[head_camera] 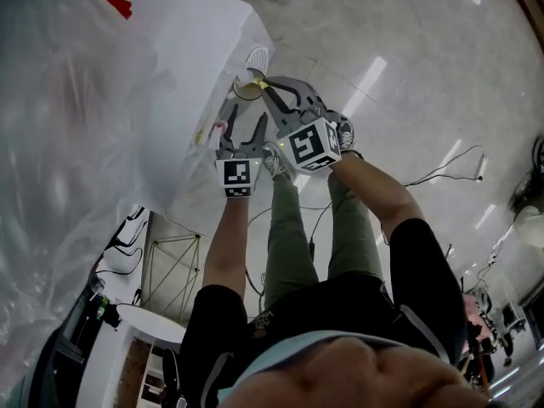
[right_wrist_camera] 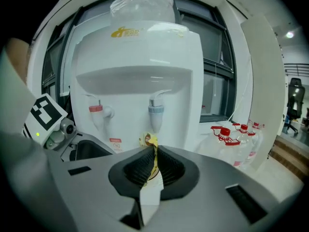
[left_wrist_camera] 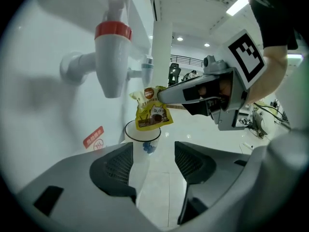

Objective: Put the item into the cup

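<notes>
The right gripper (right_wrist_camera: 154,151) is pinching a yellow packet (left_wrist_camera: 151,112) just above the cup (left_wrist_camera: 142,139). The left gripper (left_wrist_camera: 153,166) is hanging wide open and empty by the white water dispenser (right_wrist_camera: 140,81), over a shiny floor (head_camera: 408,83).

Left tool (left_wrist_camera: 153,152) jaws apart, right tool (right_wrist_camera: 153,154) clamped on sachet (left_wrist_camera: 150,114), arms outstretched

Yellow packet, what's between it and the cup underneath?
Nothing. In the left gripper view the yellow packet, pinched by the right gripper, hangs right over the cup, its bottom edge overlapping the rim.
</notes>
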`<state>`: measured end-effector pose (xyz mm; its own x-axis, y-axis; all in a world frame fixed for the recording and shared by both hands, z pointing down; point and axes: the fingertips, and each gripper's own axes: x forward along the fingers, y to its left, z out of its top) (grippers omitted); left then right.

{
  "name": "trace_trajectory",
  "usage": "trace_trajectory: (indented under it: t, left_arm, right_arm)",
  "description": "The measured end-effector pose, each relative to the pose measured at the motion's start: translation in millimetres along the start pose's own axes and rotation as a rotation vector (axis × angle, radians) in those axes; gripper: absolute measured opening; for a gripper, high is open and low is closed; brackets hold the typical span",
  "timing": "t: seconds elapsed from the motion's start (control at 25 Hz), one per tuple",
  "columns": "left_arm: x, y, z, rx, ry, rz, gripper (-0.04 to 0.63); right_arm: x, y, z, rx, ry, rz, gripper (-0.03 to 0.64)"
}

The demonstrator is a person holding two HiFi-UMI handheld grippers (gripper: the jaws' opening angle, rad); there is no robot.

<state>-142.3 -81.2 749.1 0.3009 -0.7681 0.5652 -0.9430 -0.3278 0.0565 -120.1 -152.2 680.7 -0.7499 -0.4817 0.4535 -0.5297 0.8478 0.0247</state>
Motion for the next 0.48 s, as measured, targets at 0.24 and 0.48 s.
trace_trajectory:
  t: [0.24,0.48]
  left_arm:
    - [3,1,-3,0.001,-0.002,-0.018,0.275]
    - [3,-1,-3,-0.01,-0.02,-0.043,0.291]
  right_arm:
    - [15,13,-10,-0.051,0.033,0.043,0.052]
    - [26,20,-18,-0.103,0.054,0.075,0.052]
